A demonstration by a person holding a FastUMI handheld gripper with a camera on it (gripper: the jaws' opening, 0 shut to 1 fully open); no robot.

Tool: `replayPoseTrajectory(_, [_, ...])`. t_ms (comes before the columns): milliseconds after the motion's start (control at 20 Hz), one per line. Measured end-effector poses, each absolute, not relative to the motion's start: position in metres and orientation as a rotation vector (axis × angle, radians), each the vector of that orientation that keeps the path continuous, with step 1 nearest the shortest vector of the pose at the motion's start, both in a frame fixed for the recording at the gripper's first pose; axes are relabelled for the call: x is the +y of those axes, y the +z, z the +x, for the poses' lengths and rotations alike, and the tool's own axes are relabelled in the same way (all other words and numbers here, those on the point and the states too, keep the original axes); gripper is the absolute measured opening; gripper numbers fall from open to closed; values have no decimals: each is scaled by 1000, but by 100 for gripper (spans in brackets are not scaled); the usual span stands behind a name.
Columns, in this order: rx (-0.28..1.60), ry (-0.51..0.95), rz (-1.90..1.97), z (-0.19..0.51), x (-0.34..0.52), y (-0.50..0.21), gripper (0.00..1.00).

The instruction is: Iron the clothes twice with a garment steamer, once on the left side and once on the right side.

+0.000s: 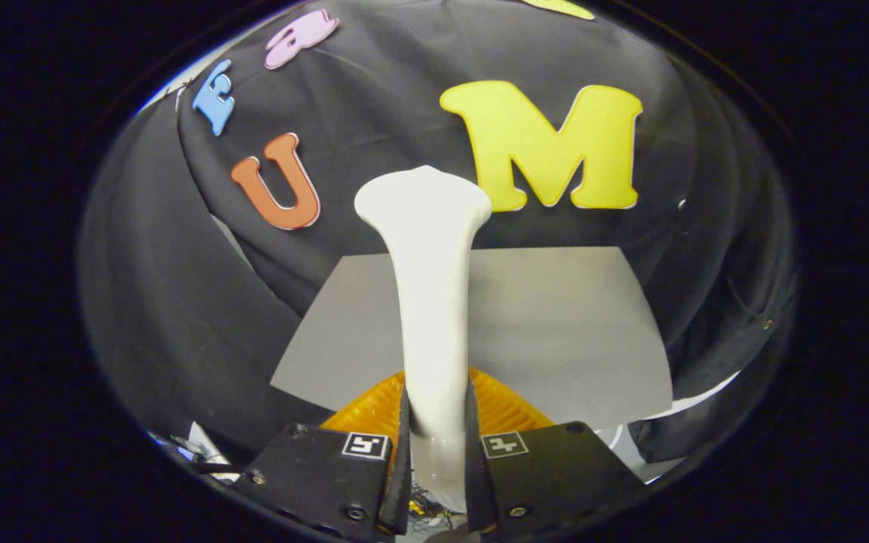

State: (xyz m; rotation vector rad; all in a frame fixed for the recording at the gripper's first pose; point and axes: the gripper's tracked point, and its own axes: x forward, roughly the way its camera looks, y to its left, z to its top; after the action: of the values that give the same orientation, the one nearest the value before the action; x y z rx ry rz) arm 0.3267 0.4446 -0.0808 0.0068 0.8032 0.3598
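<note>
A white garment steamer [431, 302] stands upright between my fingers, its slim handle rising to a flared head that points away from me. My gripper [437, 441] is shut on the steamer's handle, both fingers pressed against its sides. Beyond the steamer lies a flat grey sheet [555, 324], which may be the clothing laid out on the table. An orange ribbed part [506, 411], perhaps the steamer's base, shows just behind the fingers on both sides of the handle.
The booth's black cloth wall [163, 302] hangs close behind and around the grey sheet. A white surface edge [695, 403] shows to the right of the sheet. Some cables and white clutter [197, 445] lie low to the left of the fingers.
</note>
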Motion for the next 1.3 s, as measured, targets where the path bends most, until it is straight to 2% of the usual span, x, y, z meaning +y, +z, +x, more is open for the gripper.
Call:
replayPoseTrajectory(750, [526, 227, 105, 175, 249, 24, 32])
replayPoseTrajectory(1300, [189, 56, 92, 163, 77, 120, 31])
